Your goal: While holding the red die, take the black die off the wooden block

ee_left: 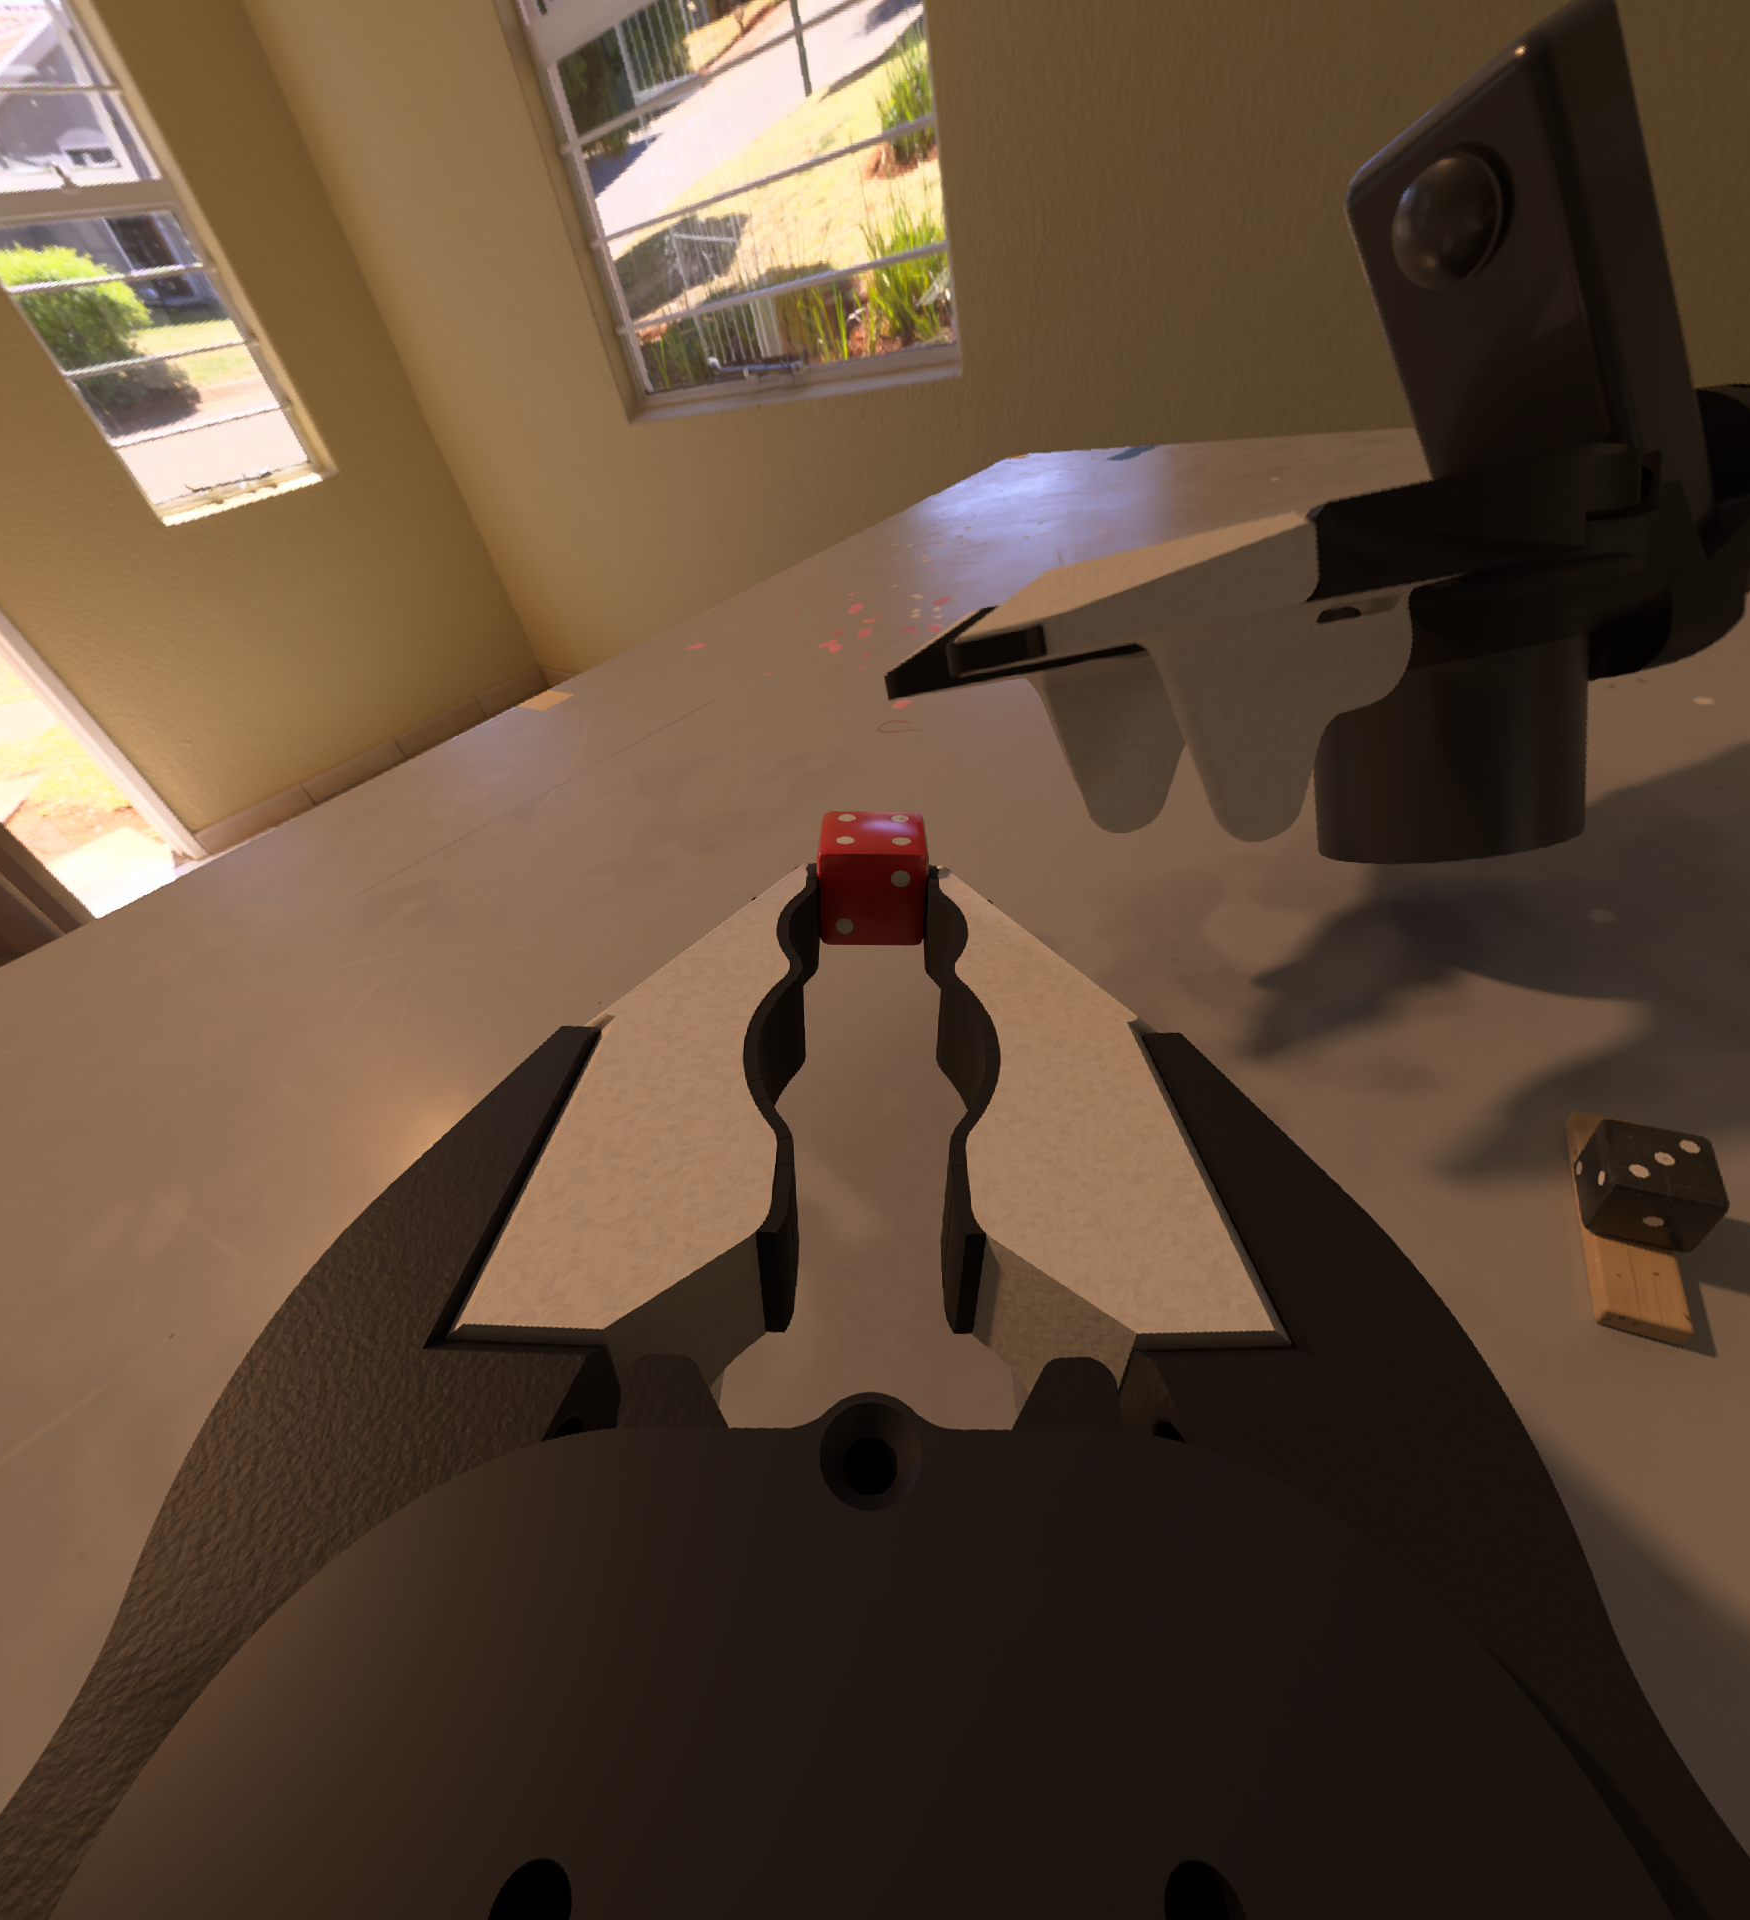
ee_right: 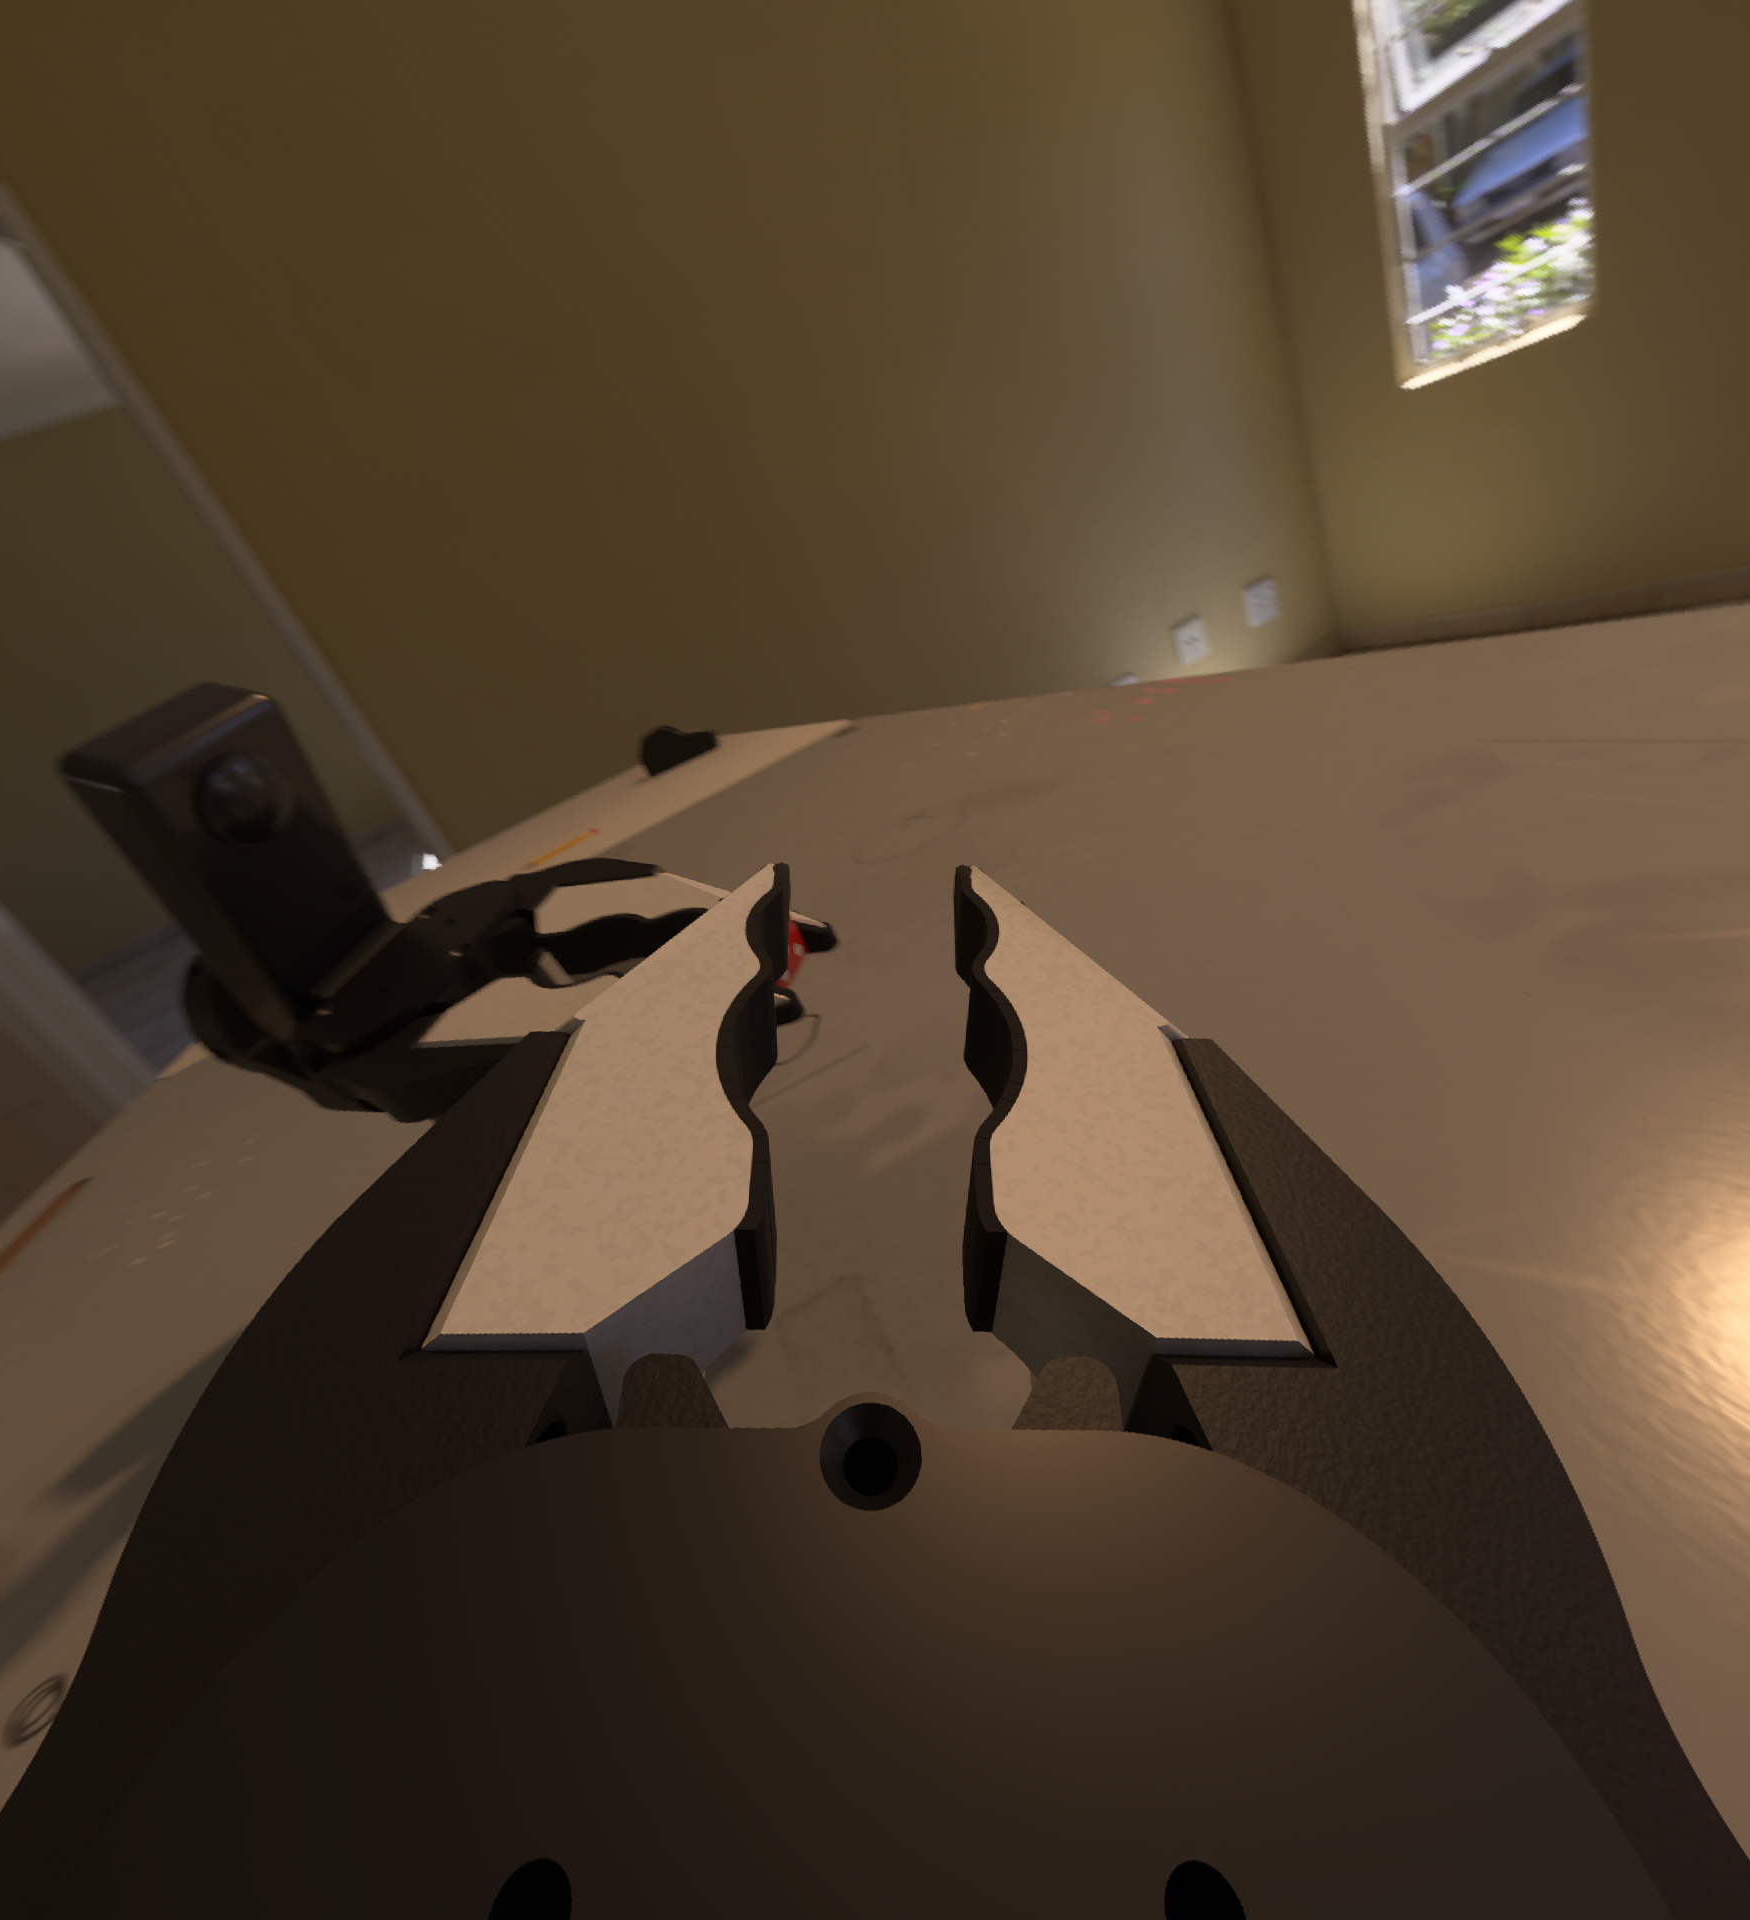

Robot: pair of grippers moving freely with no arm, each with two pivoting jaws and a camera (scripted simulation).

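Note:
In the left wrist view my left gripper (ee_left: 871, 883) is shut on the red die (ee_left: 872, 881), held at the fingertips above the grey table (ee_left: 331, 1039). The black die (ee_left: 1648, 1184) rests on the far end of a small wooden block (ee_left: 1640, 1294) lying flat at the right. My right gripper (ee_left: 938, 665) hovers above the table, up and to the left of the black die. In the right wrist view the right gripper (ee_right: 871, 878) is open and empty. The left gripper (ee_right: 497, 966) shows at the left with a sliver of the red die (ee_right: 798, 948). The black die is out of that view.
Pink specks (ee_left: 866, 623) mark the table's far part. The table's edge runs along the left (ee_left: 227, 873), with yellow walls and windows beyond. A small dark object (ee_right: 677, 746) sits on a far surface in the right wrist view.

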